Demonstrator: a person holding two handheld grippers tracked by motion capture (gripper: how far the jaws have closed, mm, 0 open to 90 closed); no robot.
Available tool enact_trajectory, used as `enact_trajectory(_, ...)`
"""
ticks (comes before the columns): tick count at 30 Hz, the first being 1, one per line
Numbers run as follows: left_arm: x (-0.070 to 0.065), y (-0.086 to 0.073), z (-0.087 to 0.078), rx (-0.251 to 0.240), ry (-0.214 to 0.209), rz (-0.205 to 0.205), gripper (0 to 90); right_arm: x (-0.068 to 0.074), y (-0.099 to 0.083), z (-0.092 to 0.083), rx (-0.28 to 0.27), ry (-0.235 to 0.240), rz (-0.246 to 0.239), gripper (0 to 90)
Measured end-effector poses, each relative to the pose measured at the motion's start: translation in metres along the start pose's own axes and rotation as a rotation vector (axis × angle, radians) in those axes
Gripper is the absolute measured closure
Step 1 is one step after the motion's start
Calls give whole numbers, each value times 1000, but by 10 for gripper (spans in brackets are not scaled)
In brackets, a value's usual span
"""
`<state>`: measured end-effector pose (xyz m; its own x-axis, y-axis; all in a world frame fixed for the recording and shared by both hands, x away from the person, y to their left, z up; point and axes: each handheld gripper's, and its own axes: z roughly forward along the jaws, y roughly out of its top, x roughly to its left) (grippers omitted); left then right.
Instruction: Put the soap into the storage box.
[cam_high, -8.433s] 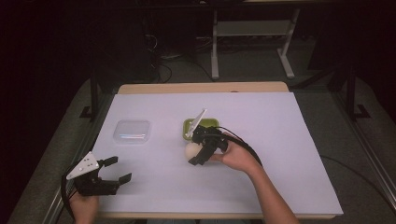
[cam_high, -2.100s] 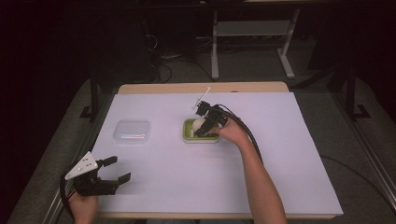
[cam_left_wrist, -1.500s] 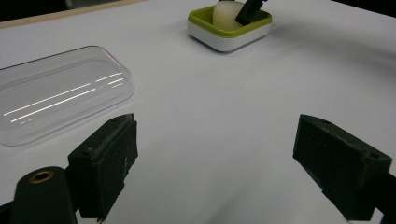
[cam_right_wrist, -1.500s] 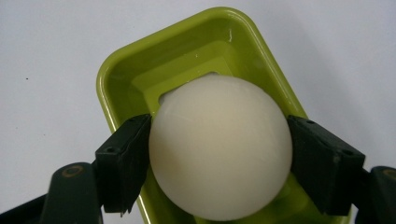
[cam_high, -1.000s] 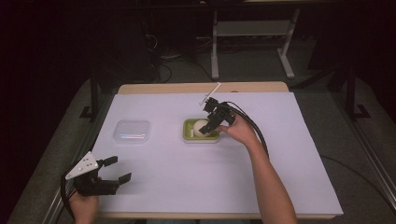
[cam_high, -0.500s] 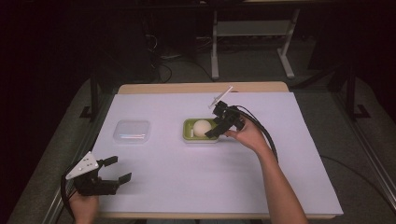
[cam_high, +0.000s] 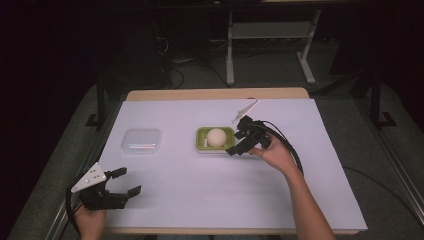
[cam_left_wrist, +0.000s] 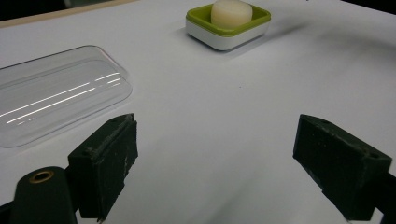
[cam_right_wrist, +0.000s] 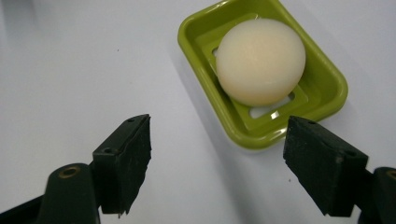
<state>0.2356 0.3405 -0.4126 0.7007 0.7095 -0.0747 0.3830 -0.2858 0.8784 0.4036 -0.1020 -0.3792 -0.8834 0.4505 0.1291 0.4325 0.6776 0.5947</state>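
The high view looks forward and down from above the near edge of the tabletop (cam_high: 200, 200), taking in its whole white sheet and the dark floor beyond. The left gripper view sits low near the near left corner, looking across the sheet toward the far right, with the green dish (cam_left_wrist: 229, 28) far off. The right gripper view hangs close above that same dish (cam_right_wrist: 299, 112), looking steeply down. All three views share the dish (cam_high: 202, 142).

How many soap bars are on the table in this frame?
1. The soap bar sits in the green soap dish mid-table, just left of the open right gripper. The clear lid lies apart, to the dish's left.
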Motion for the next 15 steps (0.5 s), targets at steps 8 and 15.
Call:
enact_trajectory(8,0,0,0,1,0,-2,133,9,-15,-5,-15,6,-4,220)
enact_trajectory(15,-1,0,0,3,2,-2,133,18,-29,-12,-20,7,34,220)
